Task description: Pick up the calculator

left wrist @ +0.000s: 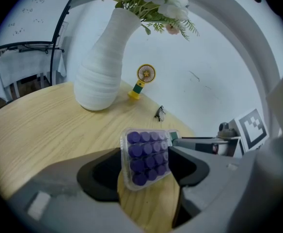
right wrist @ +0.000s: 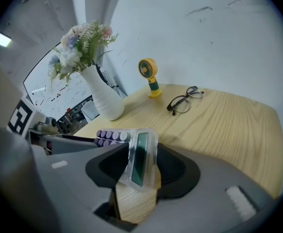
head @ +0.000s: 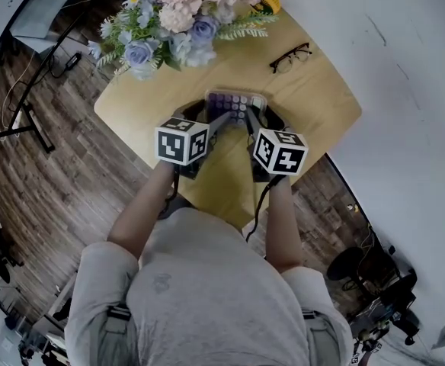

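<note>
The calculator (head: 236, 105), with purple keys in a clear case, hangs tilted just above the wooden table (head: 314, 105), between both grippers. In the left gripper view its key block (left wrist: 146, 157) lies between the jaws of my left gripper (left wrist: 144, 165), which stand wide apart and do not visibly squeeze it. In the right gripper view its display end (right wrist: 140, 161) sits between the pads of my right gripper (right wrist: 139, 168), which are shut on it. From the head view, the left gripper (head: 212, 117) and right gripper (head: 262, 119) reach in side by side from the table's near edge.
A white vase (left wrist: 100, 67) of flowers (head: 184, 14) stands at the table's far side. A small yellow fan (right wrist: 149, 74) is beside it, and black glasses (head: 289, 56) lie to the right. White wall lies beyond the table, wood floor to the left.
</note>
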A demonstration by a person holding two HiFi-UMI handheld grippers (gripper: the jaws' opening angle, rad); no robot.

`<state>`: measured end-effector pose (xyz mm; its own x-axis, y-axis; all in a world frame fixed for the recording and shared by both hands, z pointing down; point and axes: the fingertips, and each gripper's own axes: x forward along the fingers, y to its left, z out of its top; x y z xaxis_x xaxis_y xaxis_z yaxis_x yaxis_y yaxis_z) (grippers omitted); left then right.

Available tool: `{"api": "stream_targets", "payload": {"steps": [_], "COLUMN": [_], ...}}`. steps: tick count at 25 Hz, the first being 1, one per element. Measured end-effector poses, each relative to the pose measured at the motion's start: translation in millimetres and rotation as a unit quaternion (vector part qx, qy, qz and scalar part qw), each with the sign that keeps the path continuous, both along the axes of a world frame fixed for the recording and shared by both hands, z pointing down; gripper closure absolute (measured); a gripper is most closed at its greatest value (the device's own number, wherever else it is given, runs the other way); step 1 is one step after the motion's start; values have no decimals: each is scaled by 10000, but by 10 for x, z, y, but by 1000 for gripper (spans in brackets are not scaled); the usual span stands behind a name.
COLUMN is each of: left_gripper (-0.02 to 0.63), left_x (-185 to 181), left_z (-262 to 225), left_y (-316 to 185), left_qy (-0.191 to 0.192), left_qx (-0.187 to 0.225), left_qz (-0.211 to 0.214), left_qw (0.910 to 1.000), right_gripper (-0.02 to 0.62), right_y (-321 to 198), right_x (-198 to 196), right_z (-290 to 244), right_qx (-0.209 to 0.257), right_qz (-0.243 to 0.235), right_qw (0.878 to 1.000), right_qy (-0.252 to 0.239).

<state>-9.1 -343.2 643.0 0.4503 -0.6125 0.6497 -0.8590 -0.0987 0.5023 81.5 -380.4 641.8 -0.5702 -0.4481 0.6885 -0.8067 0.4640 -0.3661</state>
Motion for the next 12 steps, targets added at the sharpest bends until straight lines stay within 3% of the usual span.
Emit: {"api": "stream_targets", "payload": {"steps": [12], "left_gripper": [295], "left_x": [23], "left_z": [-575], "left_y": [-61], "left_qy": [-406], "left_qx": [853], "left_qz": [117], "left_qw": [9955], "right_gripper": [439], "right_y": [26], "right_x": [77], "right_z": [-604], "right_qx": [913], "right_qz": [324], "right_qw": [9952], "right_qy": [-158]}}
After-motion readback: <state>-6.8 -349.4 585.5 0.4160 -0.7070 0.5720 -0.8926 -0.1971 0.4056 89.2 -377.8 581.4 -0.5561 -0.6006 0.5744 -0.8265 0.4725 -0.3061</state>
